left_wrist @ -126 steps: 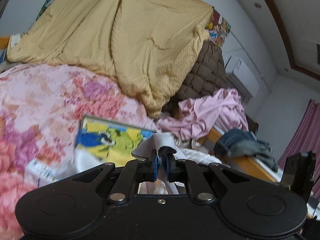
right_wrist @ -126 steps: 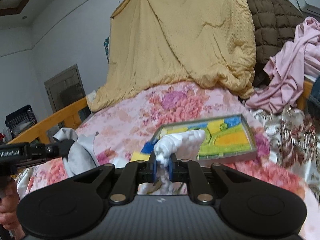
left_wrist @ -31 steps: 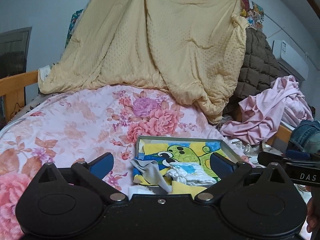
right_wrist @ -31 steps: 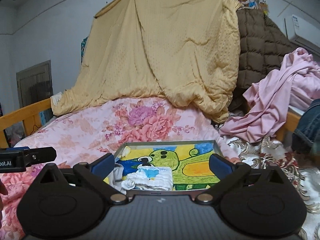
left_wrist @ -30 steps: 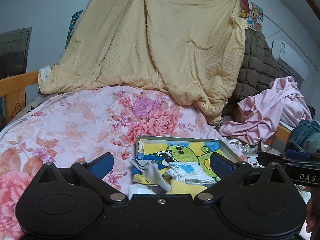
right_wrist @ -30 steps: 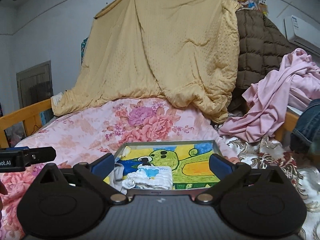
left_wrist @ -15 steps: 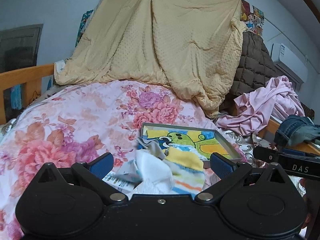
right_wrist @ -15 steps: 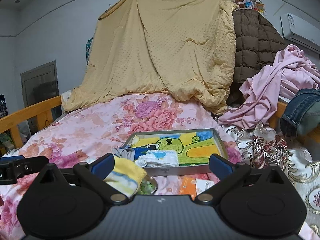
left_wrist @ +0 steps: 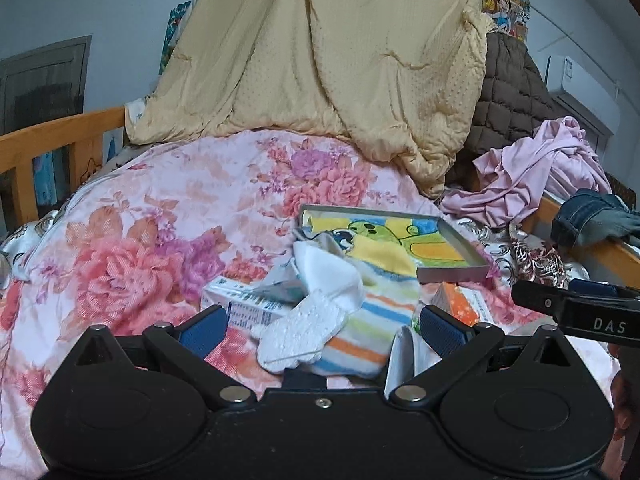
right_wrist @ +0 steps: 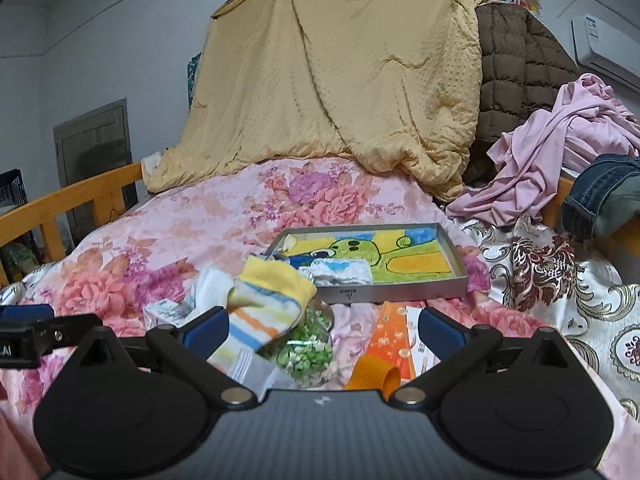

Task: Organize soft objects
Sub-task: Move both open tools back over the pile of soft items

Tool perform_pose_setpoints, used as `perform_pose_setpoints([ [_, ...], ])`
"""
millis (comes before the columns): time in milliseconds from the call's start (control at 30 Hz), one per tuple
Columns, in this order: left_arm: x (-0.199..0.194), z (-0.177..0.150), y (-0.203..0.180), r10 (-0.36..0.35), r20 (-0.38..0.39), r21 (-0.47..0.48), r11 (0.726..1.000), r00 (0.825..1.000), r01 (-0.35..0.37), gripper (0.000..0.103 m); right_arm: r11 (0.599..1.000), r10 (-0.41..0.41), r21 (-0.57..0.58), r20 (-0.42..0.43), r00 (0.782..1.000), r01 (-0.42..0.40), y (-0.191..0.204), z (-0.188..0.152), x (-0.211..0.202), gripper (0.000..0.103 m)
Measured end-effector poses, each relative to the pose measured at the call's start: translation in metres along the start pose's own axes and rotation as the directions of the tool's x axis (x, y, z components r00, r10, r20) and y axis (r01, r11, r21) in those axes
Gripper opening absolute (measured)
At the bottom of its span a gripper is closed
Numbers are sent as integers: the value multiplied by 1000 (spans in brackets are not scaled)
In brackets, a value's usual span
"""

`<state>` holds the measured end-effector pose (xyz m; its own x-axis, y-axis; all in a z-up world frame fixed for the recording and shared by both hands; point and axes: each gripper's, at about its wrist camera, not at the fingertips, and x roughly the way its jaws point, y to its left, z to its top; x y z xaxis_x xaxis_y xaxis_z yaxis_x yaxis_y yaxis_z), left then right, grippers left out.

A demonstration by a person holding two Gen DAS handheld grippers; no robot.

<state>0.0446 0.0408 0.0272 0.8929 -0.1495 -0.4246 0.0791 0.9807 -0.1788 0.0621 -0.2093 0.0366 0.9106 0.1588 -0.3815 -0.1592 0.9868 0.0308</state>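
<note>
A grey tray (right_wrist: 400,290) with a green cartoon print lies on the floral bed; it also shows in the left wrist view (left_wrist: 452,270). A folded white-and-blue cloth (right_wrist: 340,272) and a grey cloth (left_wrist: 326,238) lie in it. In front of the tray a striped yellow sock (left_wrist: 374,312) (right_wrist: 268,304) and a white fluffy sock (left_wrist: 308,316) lie on the bed. My left gripper (left_wrist: 320,326) is open and empty, just short of the two socks. My right gripper (right_wrist: 318,326) is open and empty, with the striped sock at its left finger.
A white carton (left_wrist: 240,304), an orange packet (right_wrist: 394,338), a bag of green bits (right_wrist: 308,350) and an orange tube (right_wrist: 372,374) lie among the socks. A yellow quilt (left_wrist: 320,72), brown coat, pink clothes (right_wrist: 560,148) and jeans sit behind. A wooden rail (left_wrist: 48,140) borders the left.
Both grippers let go of their cloths, now in the tray, and opened. Both have since pulled back from the tray, bringing the socks and packets into view.
</note>
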Motion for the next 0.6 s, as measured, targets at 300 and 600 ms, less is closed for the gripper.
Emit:
perform_pose_setpoints([
  [300,-2,-8,3,15,-60,10,1000,998,-14,102,1000,0,-28,-43,999,-1,8,-11,-6,103],
  [600,15,-18,7,54,-205,21,999,977,-51,102,998,43,-35,-144,989,-49,12,-20,4,103],
])
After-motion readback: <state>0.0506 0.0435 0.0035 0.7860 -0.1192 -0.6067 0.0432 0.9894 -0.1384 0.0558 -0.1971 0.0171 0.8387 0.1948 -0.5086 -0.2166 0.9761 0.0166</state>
